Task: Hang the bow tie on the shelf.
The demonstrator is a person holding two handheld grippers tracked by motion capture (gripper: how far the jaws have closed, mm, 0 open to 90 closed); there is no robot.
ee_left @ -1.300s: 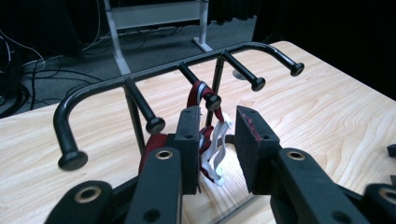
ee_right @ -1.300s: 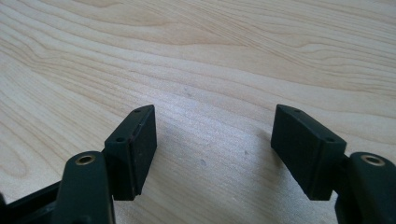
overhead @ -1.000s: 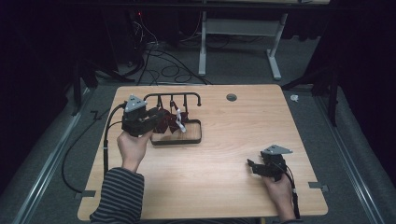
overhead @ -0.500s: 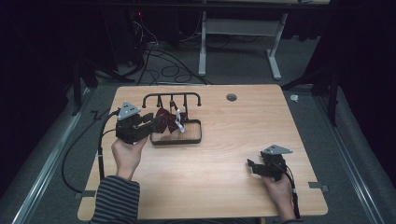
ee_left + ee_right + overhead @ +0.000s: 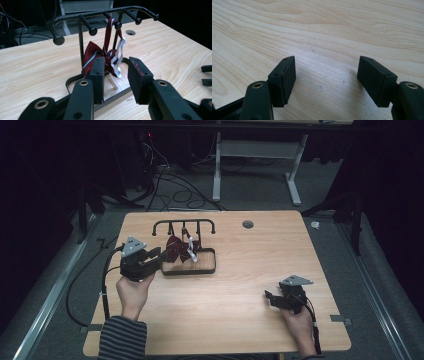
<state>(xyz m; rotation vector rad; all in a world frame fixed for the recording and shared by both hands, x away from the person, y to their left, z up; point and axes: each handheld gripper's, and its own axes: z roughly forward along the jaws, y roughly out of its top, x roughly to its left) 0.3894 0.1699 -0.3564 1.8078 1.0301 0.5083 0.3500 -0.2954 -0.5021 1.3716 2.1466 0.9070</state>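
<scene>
Both grippers are gaping empty: you are retreating the left gripper from the bow tie hanging on the rack, while your right gripper is idling.

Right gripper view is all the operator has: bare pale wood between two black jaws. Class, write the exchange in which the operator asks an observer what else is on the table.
Operator: What is on the table?
Observer: A black metal rack with pegs standing in a black tray.
Operator: Anything on it?
Observer: A dark red bow tie with a white strap hangs from one peg.
Operator: Where is the left tool?
Observer: The left tool is open, its jaws pointing at the bow tie, gripping nothing.
</scene>
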